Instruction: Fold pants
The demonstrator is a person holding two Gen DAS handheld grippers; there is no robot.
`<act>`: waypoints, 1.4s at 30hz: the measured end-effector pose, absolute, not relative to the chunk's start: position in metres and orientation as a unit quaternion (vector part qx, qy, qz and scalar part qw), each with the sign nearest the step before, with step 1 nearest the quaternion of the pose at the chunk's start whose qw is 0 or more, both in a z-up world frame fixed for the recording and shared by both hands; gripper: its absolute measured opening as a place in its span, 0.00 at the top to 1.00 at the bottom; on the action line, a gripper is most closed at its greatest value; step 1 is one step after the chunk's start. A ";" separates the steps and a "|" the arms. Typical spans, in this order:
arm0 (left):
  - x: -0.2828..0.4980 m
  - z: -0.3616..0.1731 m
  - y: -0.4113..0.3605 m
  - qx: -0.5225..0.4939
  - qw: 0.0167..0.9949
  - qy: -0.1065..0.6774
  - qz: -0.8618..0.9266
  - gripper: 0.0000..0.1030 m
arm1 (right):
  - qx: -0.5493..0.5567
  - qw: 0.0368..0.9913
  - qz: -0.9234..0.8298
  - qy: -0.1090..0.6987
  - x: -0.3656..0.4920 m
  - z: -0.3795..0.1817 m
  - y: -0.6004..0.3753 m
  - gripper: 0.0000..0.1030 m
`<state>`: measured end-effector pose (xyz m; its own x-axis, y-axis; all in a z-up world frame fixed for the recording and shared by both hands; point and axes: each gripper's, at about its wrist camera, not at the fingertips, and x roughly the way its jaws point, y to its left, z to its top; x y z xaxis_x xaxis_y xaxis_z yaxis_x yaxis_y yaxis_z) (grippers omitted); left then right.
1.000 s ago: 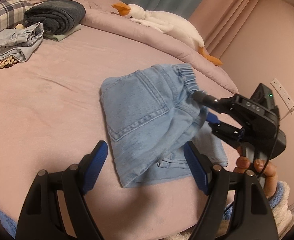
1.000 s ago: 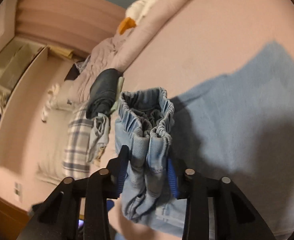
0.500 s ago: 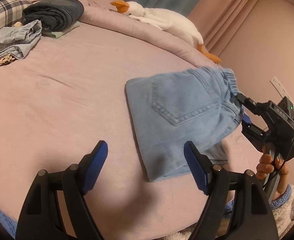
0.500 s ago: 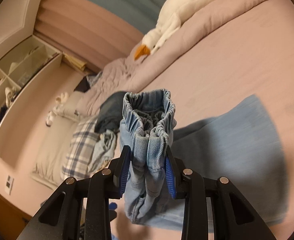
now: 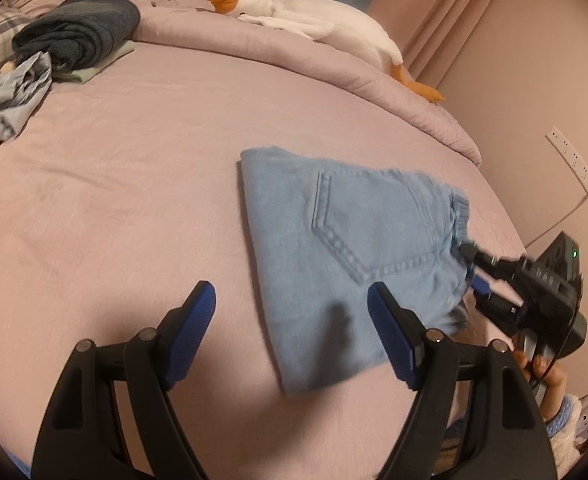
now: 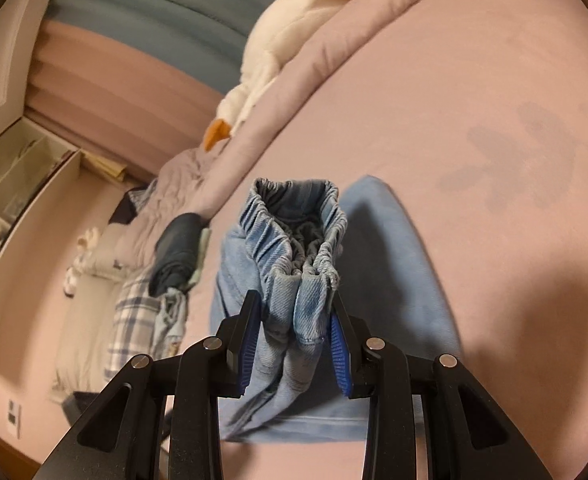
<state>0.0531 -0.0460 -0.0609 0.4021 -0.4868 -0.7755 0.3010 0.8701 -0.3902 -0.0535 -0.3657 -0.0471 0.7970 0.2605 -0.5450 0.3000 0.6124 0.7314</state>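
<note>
Far left on the bed (image 5: 125, 168): loose pile of clothes (image 5: 9, 92), rolled dark garment (image 5: 77, 34) behind it, both well apart from the work. Further back along the quilt edge, plush goose (image 5: 318, 20).

Low in the left wrist view, left tool (image 5: 291, 320) spread wide, nothing between its blue pads (image 5: 191, 328), hovering above the sheet just beside the near edge of the pants (image 5: 346, 248). Pants folded to a compact denim block, back pocket up, resting on the bed right of centre, far portion flat.

At the right, right tool (image 6: 296, 340) pinching the bunched elastic waistband (image 6: 298, 232), several layers gathered between its pads, that end seemingly lifted off the sheet.

Risks, as judged: stacked layers slipping unevenly out of the pinch, spoiling edge alignment; a sideways pull dragging the flat part and opening the fold; unpinned near edge creeping, left tool not holding it; release from height leaving the waistband crumpled rather than flat.
</note>
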 end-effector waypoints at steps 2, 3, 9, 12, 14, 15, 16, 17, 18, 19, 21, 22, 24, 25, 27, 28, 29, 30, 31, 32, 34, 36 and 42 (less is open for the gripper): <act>0.062 -0.059 -0.052 -0.089 0.835 0.488 -0.239 0.24 | 0.442 0.837 -0.013 0.323 -0.055 -0.052 -0.368 0.67; 0.066 -0.058 -0.055 -0.086 0.836 0.485 -0.240 0.24 | 0.442 0.835 -0.014 0.328 -0.055 -0.054 -0.368 0.67; 0.089 -0.056 -0.077 -0.065 0.838 0.481 -0.250 0.24 | 0.434 0.827 -0.039 0.356 -0.062 -0.063 -0.380 0.59; 0.098 -0.055 -0.093 -0.052 0.837 0.478 -0.260 0.25 | 0.378 0.854 -0.086 0.346 -0.070 -0.039 -0.380 0.51; 0.102 -0.057 -0.104 -0.042 0.837 0.478 -0.265 0.25 | 0.340 0.877 -0.098 0.324 -0.074 -0.018 -0.378 0.50; 0.105 -0.059 -0.110 -0.036 0.835 0.479 -0.269 0.26 | 0.328 0.885 -0.092 0.316 -0.074 -0.010 -0.377 0.50; 0.107 -0.059 -0.115 -0.031 0.834 0.479 -0.271 0.30 | 0.314 0.894 -0.076 0.310 -0.071 -0.002 -0.374 0.50; 0.109 -0.061 -0.120 -0.026 0.832 0.482 -0.273 0.33 | 0.304 0.899 -0.063 0.309 -0.068 0.002 -0.370 0.50; 0.110 -0.064 -0.125 -0.018 0.829 0.487 -0.276 0.40 | 0.294 0.903 -0.048 0.310 -0.063 0.004 -0.365 0.50; 0.112 -0.068 -0.131 -0.007 0.825 0.493 -0.275 0.47 | 0.276 0.907 -0.031 0.315 -0.055 0.006 -0.356 0.50; 0.115 -0.076 -0.139 0.012 0.821 0.503 -0.269 0.51 | 0.254 0.911 -0.017 0.324 -0.041 0.008 -0.345 0.51; 0.116 -0.080 -0.141 0.021 0.819 0.508 -0.265 0.51 | 0.239 0.914 -0.003 0.328 -0.031 0.009 -0.338 0.56; 0.116 -0.088 -0.144 0.031 0.815 0.516 -0.262 0.51 | 0.217 0.919 0.011 0.329 -0.018 0.011 -0.329 0.57; 0.117 -0.091 -0.145 0.037 0.814 0.518 -0.261 0.51 | 0.201 0.921 0.014 0.332 -0.010 0.010 -0.326 0.57; 0.116 -0.096 -0.147 0.050 0.812 0.519 -0.261 0.51 | 0.189 0.919 0.019 0.345 0.002 0.005 -0.324 0.57; 0.115 -0.097 -0.147 0.057 0.813 0.516 -0.262 0.51 | 0.185 0.915 0.017 0.357 0.012 -0.001 -0.324 0.59; 0.115 -0.097 -0.147 0.061 0.814 0.515 -0.263 0.51 | 0.181 0.911 0.012 0.370 0.019 -0.008 -0.325 0.59; 0.114 -0.096 -0.147 0.063 0.814 0.514 -0.263 0.51 | 0.175 0.907 -0.001 0.384 0.023 -0.015 -0.328 0.63; 0.115 -0.096 -0.147 0.063 0.814 0.514 -0.264 0.51 | 0.176 0.901 -0.017 0.397 0.027 -0.022 -0.333 0.70; 0.115 -0.096 -0.147 0.063 0.814 0.513 -0.265 0.51 | 0.180 0.897 -0.027 0.403 0.025 -0.026 -0.339 0.76; 0.115 -0.097 -0.147 0.065 0.815 0.513 -0.263 0.50 | 0.218 0.889 -0.024 0.402 0.020 -0.034 -0.354 0.91; 0.114 -0.097 -0.147 0.063 0.814 0.515 -0.261 0.50 | 0.253 0.880 -0.015 0.402 0.017 -0.037 -0.363 0.91; 0.104 -0.089 -0.138 0.049 0.814 0.518 -0.259 0.49 | 0.256 0.879 -0.009 0.402 0.005 -0.029 -0.356 0.90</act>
<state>0.1037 -0.1378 -0.0888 0.3297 -0.3699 -0.8686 0.4719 0.8615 -0.1877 0.0053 -0.3556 -0.0286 0.6772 0.1904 -0.7108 0.2211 0.8687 0.4433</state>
